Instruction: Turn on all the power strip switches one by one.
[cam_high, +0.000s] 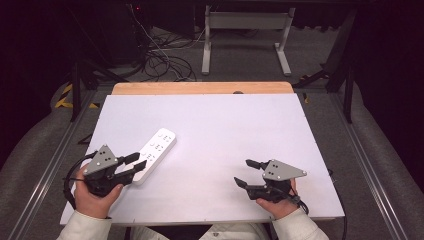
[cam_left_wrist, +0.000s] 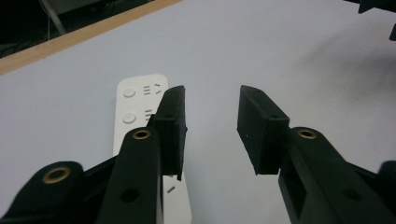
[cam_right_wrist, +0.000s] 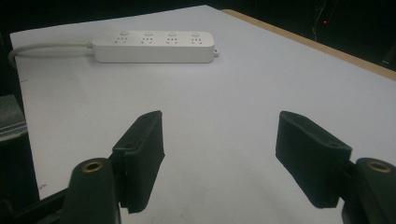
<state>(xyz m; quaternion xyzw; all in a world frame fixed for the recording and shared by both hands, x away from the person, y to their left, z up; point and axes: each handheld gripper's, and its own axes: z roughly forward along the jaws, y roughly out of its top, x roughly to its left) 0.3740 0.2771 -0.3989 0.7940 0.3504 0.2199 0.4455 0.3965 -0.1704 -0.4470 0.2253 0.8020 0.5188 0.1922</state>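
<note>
A white power strip (cam_high: 157, 147) lies slanted on the left half of the white table top (cam_high: 225, 125). My left gripper (cam_high: 139, 161) hovers at the strip's near end with its jaws partly apart. In the left gripper view the gap (cam_left_wrist: 210, 126) holds only bare table, and the power strip (cam_left_wrist: 135, 100) lies beside and under the left jaw. My right gripper (cam_high: 243, 171) rests near the front right of the table, wide open and holding nothing. The right gripper view has the power strip (cam_right_wrist: 154, 46) far off, with its white cord trailing to the left beyond my open gripper (cam_right_wrist: 219, 154).
A wooden strip (cam_high: 200, 88) runs along the table's far edge. Beyond it, cables (cam_high: 160, 60) lie on the floor next to a white metal frame (cam_high: 245, 35). A person's hands and pale sleeves (cam_high: 90, 227) come in at the front edge.
</note>
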